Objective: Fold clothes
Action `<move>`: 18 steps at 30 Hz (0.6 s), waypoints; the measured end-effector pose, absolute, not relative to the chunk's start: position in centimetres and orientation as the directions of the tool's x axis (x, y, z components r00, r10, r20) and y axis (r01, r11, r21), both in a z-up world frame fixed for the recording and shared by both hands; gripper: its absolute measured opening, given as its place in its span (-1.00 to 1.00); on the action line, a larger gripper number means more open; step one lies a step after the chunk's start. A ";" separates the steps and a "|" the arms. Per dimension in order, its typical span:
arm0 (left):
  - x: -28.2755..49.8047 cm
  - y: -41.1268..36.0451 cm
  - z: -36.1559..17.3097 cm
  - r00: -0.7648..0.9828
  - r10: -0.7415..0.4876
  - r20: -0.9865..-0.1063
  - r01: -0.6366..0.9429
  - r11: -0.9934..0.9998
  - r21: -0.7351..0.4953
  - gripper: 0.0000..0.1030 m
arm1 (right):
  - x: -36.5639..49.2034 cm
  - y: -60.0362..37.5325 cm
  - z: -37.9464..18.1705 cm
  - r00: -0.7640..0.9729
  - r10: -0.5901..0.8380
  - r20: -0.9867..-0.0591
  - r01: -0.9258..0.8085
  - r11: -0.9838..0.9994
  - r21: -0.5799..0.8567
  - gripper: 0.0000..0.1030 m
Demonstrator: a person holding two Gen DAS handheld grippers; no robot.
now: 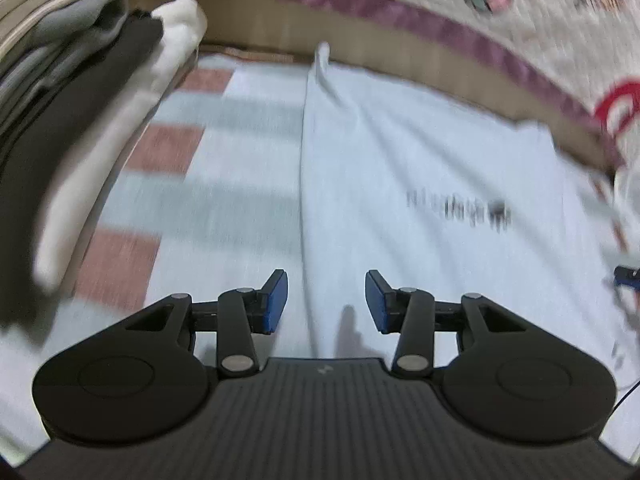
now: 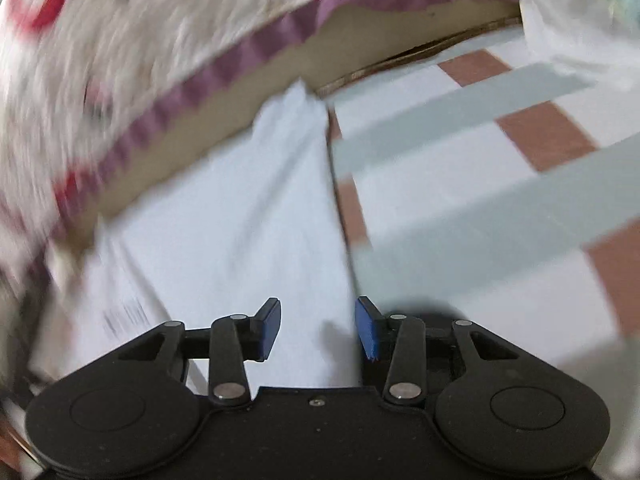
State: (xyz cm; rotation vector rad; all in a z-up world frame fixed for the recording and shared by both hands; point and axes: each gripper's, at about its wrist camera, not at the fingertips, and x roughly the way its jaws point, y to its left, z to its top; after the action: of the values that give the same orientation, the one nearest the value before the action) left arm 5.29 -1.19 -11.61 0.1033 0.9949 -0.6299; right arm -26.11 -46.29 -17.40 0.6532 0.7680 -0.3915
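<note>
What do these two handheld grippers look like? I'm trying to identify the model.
Both look alike. The left gripper and the right gripper have a matte black body with two rounded lobes, black linkage arms on silver pivot pins, and two fingers faced with blue pads. The left one's body is ribbed with a small pale logo; the right one's is smooth with a centre screw. No hands or sleeves show.

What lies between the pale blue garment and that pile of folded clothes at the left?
Only bare checked sheet, between the pale blue garment and folded pile, in the left wrist view.
</note>
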 end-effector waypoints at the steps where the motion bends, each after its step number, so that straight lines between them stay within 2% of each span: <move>1: 4.1 -0.9 -11.7 0.384 -0.450 -0.807 0.556 0.810 -0.187 -0.18 | -26.7 -45.1 -17.6 0.648 -0.109 -0.754 0.538 0.765 0.353 -0.10; 4: 1.4 -1.1 -12.2 0.359 -0.457 -0.814 0.621 0.768 -0.158 -0.09 | -28.4 -43.6 -17.8 0.661 -0.144 -0.737 0.542 0.771 0.335 -0.10; 8: -0.9 -3.3 -12.7 0.345 -0.426 -0.837 0.735 0.677 -0.042 0.25 | -28.6 -43.3 -18.3 0.658 -0.179 -0.731 0.571 0.753 0.329 -0.10; 10: -1.4 -4.8 -13.7 0.343 -0.378 -0.860 0.765 0.643 0.023 0.25 | -28.4 -42.9 -18.2 0.651 -0.187 -0.736 0.565 0.767 0.305 -0.07; 11: -1.5 -5.3 -14.2 0.350 -0.346 -0.871 0.771 0.634 0.058 -0.04 | -28.3 -42.8 -18.1 0.649 -0.193 -0.736 0.562 0.773 0.293 -0.01; 12: -1.6 -5.4 -14.4 0.362 -0.318 -0.876 0.774 0.626 0.093 -0.82 | -28.1 -42.9 -18.2 0.644 -0.196 -0.739 0.565 0.774 0.286 0.07; 13: -1.5 -5.4 -14.6 0.363 -0.305 -0.880 0.778 0.620 0.106 -0.90 | -27.9 -43.0 -18.4 0.639 -0.200 -0.743 0.568 0.773 0.281 0.08; 17: -0.7 -2.9 -12.7 0.363 -0.372 -0.854 0.743 0.669 0.024 -0.92 | -27.3 -44.1 -19.3 0.640 -0.162 -0.751 0.561 0.767 0.312 0.11; 18: -0.5 -2.0 -12.0 0.361 -0.392 -0.846 0.732 0.682 -0.004 -0.92 | -27.3 -44.3 -19.5 0.651 -0.145 -0.746 0.550 0.767 0.330 0.06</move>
State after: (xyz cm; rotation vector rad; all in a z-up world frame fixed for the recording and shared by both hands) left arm -0.52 -2.04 -12.03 0.4099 0.9513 -0.7501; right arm -27.34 -44.32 -19.45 0.5776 0.7682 -0.4202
